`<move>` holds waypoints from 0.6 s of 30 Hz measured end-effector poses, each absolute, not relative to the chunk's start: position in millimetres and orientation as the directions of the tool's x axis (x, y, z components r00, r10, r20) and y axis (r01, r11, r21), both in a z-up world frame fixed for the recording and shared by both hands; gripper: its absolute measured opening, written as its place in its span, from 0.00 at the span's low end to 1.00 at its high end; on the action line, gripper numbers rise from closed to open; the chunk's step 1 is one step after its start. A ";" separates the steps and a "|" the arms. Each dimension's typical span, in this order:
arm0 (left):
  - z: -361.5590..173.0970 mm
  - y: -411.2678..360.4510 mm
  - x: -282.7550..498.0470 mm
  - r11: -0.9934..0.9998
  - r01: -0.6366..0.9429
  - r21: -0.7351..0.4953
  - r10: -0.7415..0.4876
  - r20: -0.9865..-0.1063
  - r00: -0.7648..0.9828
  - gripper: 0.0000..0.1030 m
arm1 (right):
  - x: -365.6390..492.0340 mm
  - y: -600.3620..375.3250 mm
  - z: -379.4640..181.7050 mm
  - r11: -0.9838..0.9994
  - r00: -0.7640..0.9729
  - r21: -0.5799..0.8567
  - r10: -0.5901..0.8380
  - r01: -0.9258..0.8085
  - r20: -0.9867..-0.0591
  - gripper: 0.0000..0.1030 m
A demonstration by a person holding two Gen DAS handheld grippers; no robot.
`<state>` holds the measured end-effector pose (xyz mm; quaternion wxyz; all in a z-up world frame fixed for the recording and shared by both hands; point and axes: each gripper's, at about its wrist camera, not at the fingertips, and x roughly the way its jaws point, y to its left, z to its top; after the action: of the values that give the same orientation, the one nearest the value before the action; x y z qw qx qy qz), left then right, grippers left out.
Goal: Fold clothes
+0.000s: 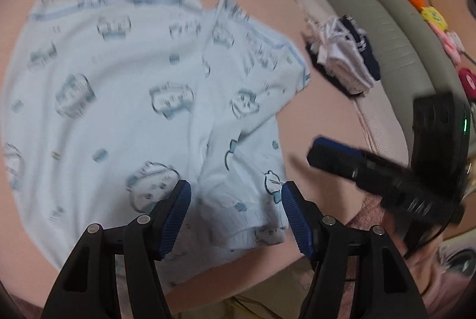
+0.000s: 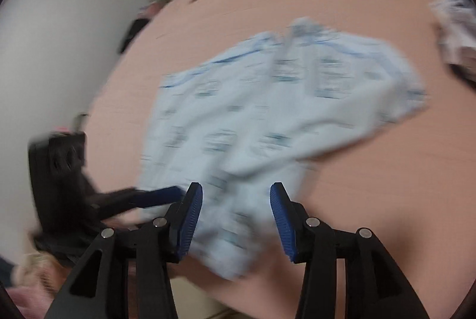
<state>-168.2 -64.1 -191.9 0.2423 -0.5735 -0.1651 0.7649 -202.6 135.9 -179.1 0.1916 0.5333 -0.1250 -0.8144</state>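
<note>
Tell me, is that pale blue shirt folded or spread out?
Partly folded: the shirt lies mostly flat, with its right sleeve laid over the body.

Both grippers point steeply downward. The left gripper [image 1: 236,210] has its blue-padded jaws spread wide, nothing pinched between them. The right gripper [image 2: 236,216] has its jaws parted too, pads pressing on nothing.
</note>
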 end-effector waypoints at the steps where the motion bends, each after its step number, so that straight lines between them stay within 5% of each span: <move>1: -193.3 -59.6 -168.9 -0.850 -0.179 -0.496 0.526 -0.820 -0.224 0.58 | -198.4 142.3 -186.5 -0.903 -0.355 0.401 -0.430 0.154 -0.831 0.46; 6: -201.5 -49.6 -168.6 -0.848 -0.168 -0.503 0.528 -0.828 -0.187 0.21 | -186.3 159.8 -219.4 -0.899 -0.283 0.432 -0.434 0.071 -0.855 0.46; 12: -190.8 -56.0 -163.4 -0.784 -0.187 -0.592 0.620 -0.758 -0.200 0.19 | -186.5 152.3 -214.5 -0.899 -0.291 0.427 -0.435 0.092 -0.852 0.46; 18: -211.9 -59.1 -169.9 -0.797 -0.100 -0.595 0.603 -0.782 -0.157 0.21 | -190.5 144.2 -221.3 -0.918 -0.263 0.384 -0.396 0.101 -0.880 0.46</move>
<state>-169.9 -59.1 -211.9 0.2403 -0.6033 -0.2086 0.7313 -190.5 144.2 -221.3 0.1584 0.5859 -0.1262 -0.7847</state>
